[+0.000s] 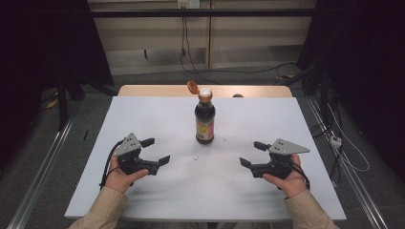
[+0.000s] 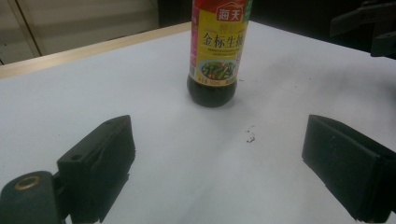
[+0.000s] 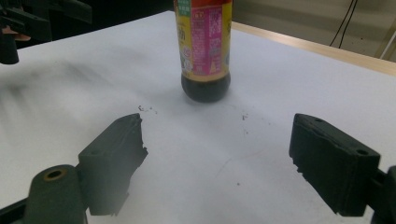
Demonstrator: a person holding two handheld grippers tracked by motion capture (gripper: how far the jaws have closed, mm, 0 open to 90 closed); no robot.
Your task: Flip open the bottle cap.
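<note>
Dark soy sauce btl (image 1: 205, 120), upright, orange flip cap open, table ctr.

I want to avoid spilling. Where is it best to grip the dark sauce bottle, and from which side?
Probably grip the sauce bottle around its labelled round body, coming in level from the near side. It stands upright with its orange flip cap open, so tilting could spill it.

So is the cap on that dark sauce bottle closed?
No, the bottle stands with its orange flip cap hinged open beside the white spout.

Open-capped sauce bottle (image 1: 205, 121) stands between left gripper (image 1: 156, 150) and right gripper (image 1: 252, 154), seemingly both gaping.
</note>
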